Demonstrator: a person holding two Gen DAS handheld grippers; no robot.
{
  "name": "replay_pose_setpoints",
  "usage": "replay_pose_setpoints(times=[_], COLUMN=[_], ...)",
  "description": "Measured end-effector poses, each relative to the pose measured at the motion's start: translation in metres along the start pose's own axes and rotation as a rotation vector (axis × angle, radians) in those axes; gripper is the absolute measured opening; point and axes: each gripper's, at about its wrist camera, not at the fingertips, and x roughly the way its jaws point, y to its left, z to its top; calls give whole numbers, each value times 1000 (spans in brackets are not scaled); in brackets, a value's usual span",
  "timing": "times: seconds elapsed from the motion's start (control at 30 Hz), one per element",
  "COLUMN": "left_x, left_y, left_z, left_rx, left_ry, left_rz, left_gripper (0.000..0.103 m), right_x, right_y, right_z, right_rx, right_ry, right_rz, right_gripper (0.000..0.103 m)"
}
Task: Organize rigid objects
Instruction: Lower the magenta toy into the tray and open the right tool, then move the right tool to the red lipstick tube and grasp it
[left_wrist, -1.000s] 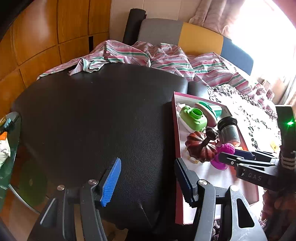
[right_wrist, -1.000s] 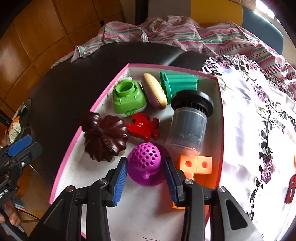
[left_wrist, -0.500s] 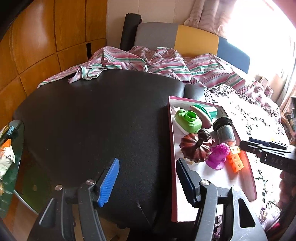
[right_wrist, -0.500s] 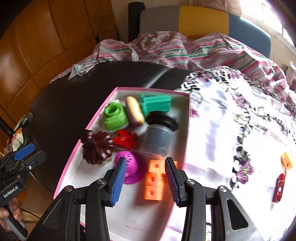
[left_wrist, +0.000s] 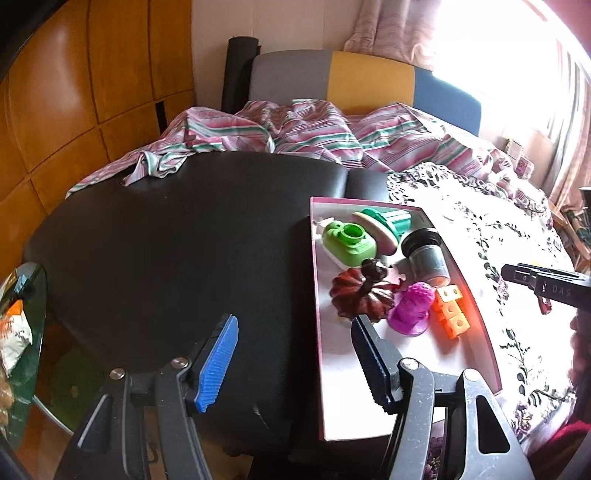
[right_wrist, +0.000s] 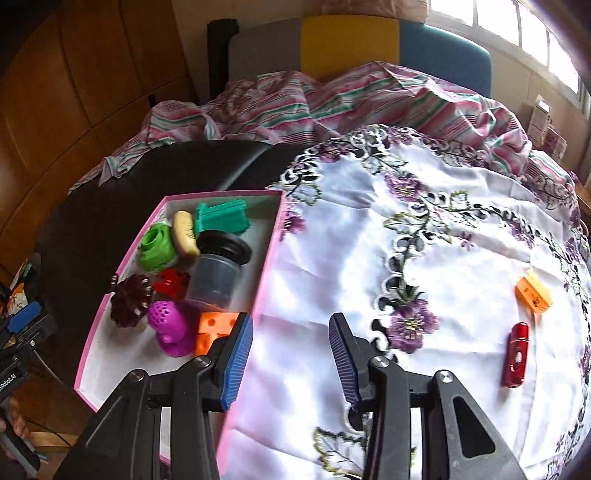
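Observation:
A pink-rimmed box (right_wrist: 271, 266) sits between the black seat and a white embroidered cloth (right_wrist: 461, 258). Inside are a green piece (right_wrist: 157, 249), a teal piece (right_wrist: 221, 218), a dark lidded jar (right_wrist: 218, 273), a brown pumpkin shape (right_wrist: 129, 301), a red puzzle piece (right_wrist: 171, 282), a purple perforated dome (right_wrist: 170, 325) and orange cubes (right_wrist: 214, 326). On the cloth lie a red capsule-shaped object (right_wrist: 516, 354) and an orange block (right_wrist: 533, 295). My right gripper (right_wrist: 291, 343) hangs open and empty over the cloth, just right of the box wall. My left gripper (left_wrist: 293, 354) is open and empty above the black seat (left_wrist: 166, 258), by the box's (left_wrist: 314, 295) left edge.
A striped pink-green sheet (left_wrist: 295, 133) is bunched at the back against a grey, yellow and blue chair back (left_wrist: 369, 77). Wooden panels (left_wrist: 74, 92) line the left wall. A glass side table (left_wrist: 22, 332) with a snack packet stands at the lower left.
My right gripper has drawn up and swung right, from around the purple dome to over the cloth; the dome stays in the box. My left gripper has pulled back a little.

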Motion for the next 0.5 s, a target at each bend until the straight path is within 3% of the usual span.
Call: replay_pose_setpoints(times=[0.33, 0.5], left_x=[-9, -11], left_y=[-28, -50], left_z=[15, 24], left_rx=[69, 108], left_ry=[-40, -61], left_rz=[-37, -85], left_gripper=[65, 65], right_x=[-9, -16], right_y=[-69, -126], right_z=[-6, -7], right_rx=[106, 242], right_ry=[5, -3], right_rz=[-98, -179], right_gripper=[43, 43])
